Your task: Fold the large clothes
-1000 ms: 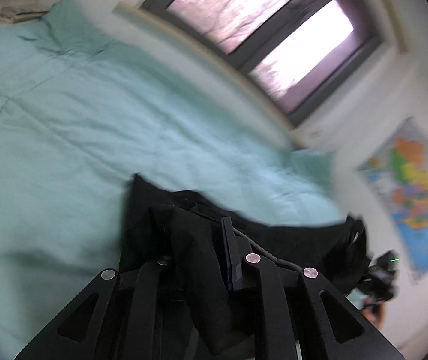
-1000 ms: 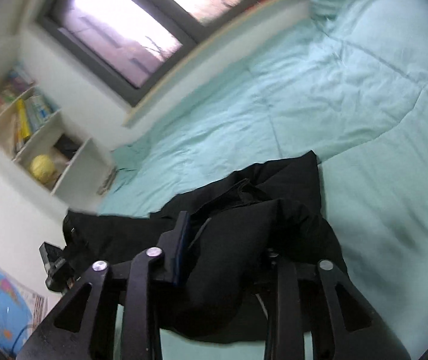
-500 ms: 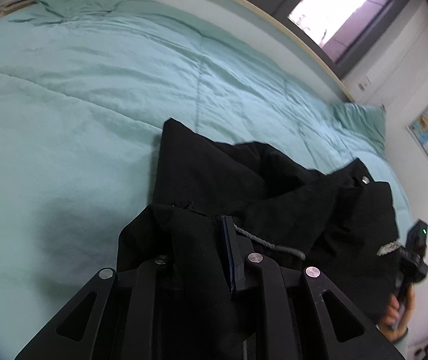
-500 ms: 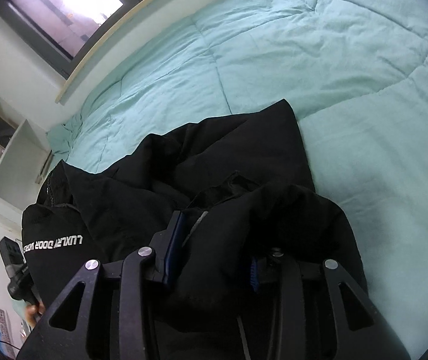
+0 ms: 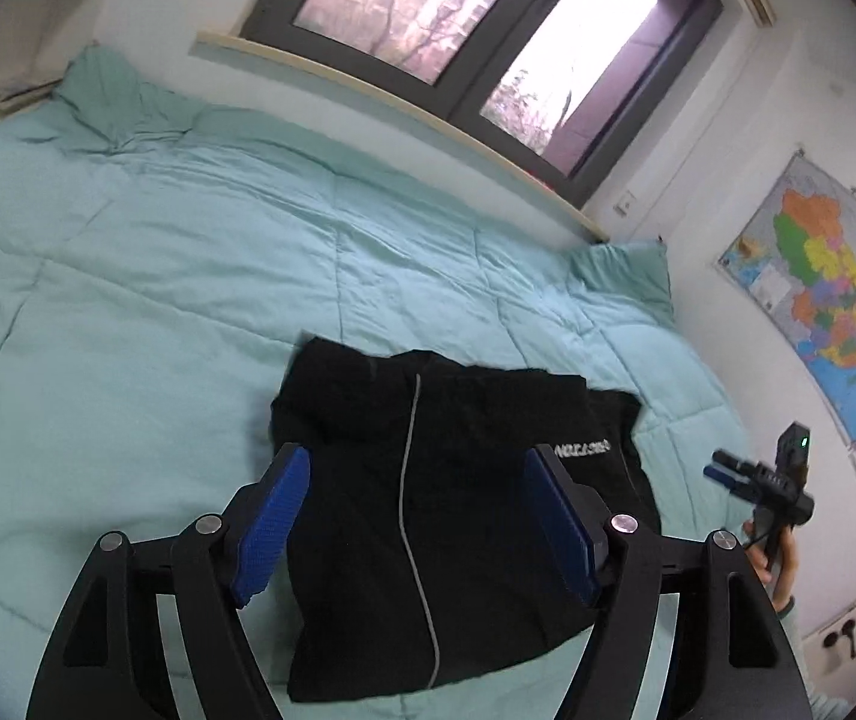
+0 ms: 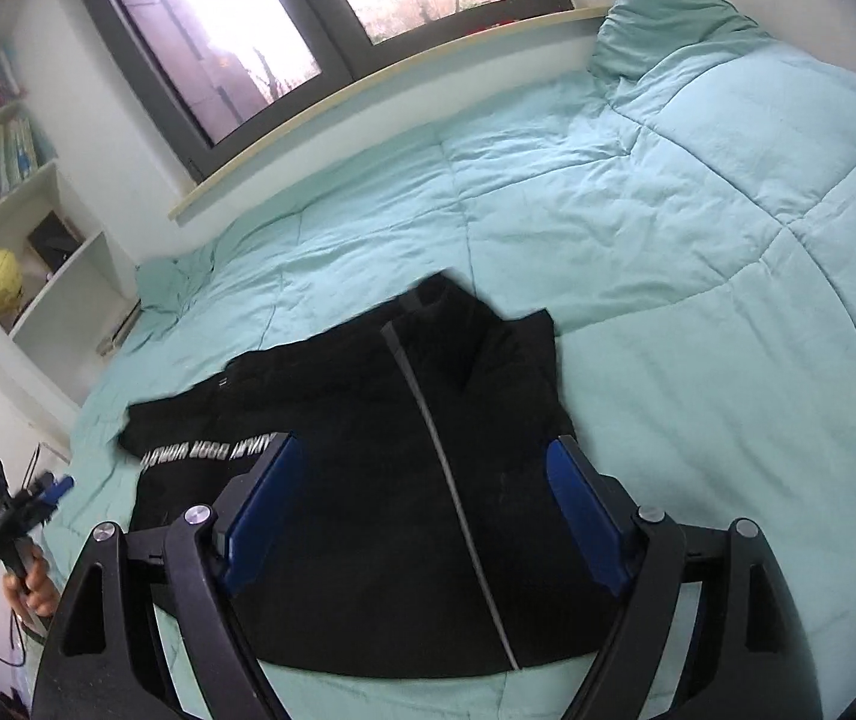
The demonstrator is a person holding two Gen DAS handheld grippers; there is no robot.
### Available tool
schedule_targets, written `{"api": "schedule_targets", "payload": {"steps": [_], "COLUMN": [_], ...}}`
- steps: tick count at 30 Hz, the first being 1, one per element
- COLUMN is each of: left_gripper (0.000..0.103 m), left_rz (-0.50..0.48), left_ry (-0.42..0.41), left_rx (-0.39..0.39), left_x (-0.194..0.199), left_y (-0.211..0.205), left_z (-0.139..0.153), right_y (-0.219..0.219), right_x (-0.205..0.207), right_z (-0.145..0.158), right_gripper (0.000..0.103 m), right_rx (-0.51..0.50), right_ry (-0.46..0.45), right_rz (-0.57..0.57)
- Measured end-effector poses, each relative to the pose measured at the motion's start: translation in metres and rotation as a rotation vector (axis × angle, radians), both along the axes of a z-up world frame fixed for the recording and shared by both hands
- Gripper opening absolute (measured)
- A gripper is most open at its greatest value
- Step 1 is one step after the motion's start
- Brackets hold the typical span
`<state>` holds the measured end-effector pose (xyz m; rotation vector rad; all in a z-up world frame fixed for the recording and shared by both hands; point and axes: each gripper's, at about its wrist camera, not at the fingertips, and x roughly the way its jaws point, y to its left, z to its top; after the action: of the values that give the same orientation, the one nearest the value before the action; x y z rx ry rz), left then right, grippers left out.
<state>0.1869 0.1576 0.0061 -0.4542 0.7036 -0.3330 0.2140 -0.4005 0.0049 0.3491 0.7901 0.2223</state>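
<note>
A black zip-up jacket (image 5: 463, 516) with a grey zipper line and white lettering lies spread flat on the teal bedspread (image 5: 128, 276). It also shows in the right wrist view (image 6: 380, 492). My left gripper (image 5: 416, 516) is open and empty, held above the jacket's near part. My right gripper (image 6: 422, 510) is open and empty, also above the jacket. The right gripper shows in the left wrist view (image 5: 757, 474) at the right of the jacket, and the left gripper shows in the right wrist view (image 6: 14, 510) at the far left.
A window (image 5: 487, 36) and a pale sill run along the far side of the bed. A map (image 5: 829, 306) hangs on the right wall. White shelves (image 6: 14, 210) with books and a yellow ball stand at the bed's end. A pillow (image 6: 667, 30) lies at the head.
Both grippers have opened and let go of the jacket, then lifted back. The jacket, bunched in the jaws before, now lies flat on the bed.
</note>
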Motion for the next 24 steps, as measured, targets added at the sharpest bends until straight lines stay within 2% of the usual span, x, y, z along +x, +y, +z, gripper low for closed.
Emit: {"api": "schedule_targets", "payload": {"steps": [3,6,9,13,17,20,24], "left_gripper": [0.076,0.076,0.076,0.076,0.076,0.076,0.076], "left_rz": [0.005,0.032,0.065,0.098,0.046,0.021,0.004], "left_ry": [0.024,0.063,0.100,0.127,0.179,0.232,0.322], "left_rx": [0.037,0.115,0.134,0.111,0.074,0.068,0.009], "left_x": [0.002,0.013,0.033,0.070,0.114,0.131,0.157], "left_y": [-0.004,-0.010,-0.008,0.001,0.005,0.002,-0.004], "left_z": [-0.005,-0.021,-0.041,-0.061,-0.079,-0.091,-0.102], "right_y": [0.009,0.016,0.019,0.014,0.013,0.020,0.030], "right_x": [-0.003,0.002,0.015,0.051,0.099,0.137,0.167], "right_z": [-0.005,-0.014,-0.025,-0.039,-0.051,-0.060,-0.071], "right_gripper": [0.086,0.086,0.086,0.086,0.086,0.086,0.086], "right_rx": [-0.056,-0.108,-0.168,-0.203,-0.236,-0.235,-0.273], "right_ry": [0.014,0.020,0.022,0.009,-0.007,0.034,0.102], "right_rz": [0.004,0.010,0.005,0.032,0.105,0.183,0.233]}}
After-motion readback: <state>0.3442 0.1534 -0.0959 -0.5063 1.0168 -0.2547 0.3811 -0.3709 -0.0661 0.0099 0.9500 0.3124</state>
